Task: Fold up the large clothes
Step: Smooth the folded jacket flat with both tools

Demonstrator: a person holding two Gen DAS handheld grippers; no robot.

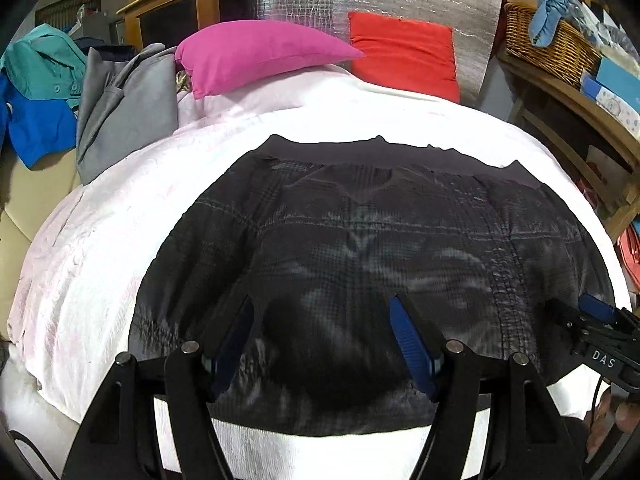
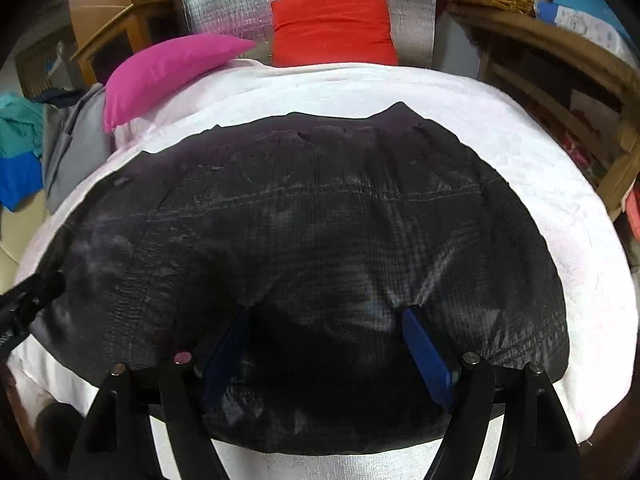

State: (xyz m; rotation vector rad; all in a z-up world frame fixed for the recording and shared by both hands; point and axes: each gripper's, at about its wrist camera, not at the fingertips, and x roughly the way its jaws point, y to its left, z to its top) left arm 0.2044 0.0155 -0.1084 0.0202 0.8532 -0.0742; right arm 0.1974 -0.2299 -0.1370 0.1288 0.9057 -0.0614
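A dark checked garment (image 1: 360,256) is shown spread flat on the white-covered bed (image 1: 80,264), both the left gripper (image 1: 324,316) and right gripper (image 2: 332,320) held above it with jaws open and empty; a fold is judged between steps, with an edge next to be pinched.

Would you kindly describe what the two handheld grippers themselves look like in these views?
Both the left gripper and right gripper have black angular frames with silver pivot pins and blue finger pads. In the left view, the right gripper's body bears white "DAS" lettering.
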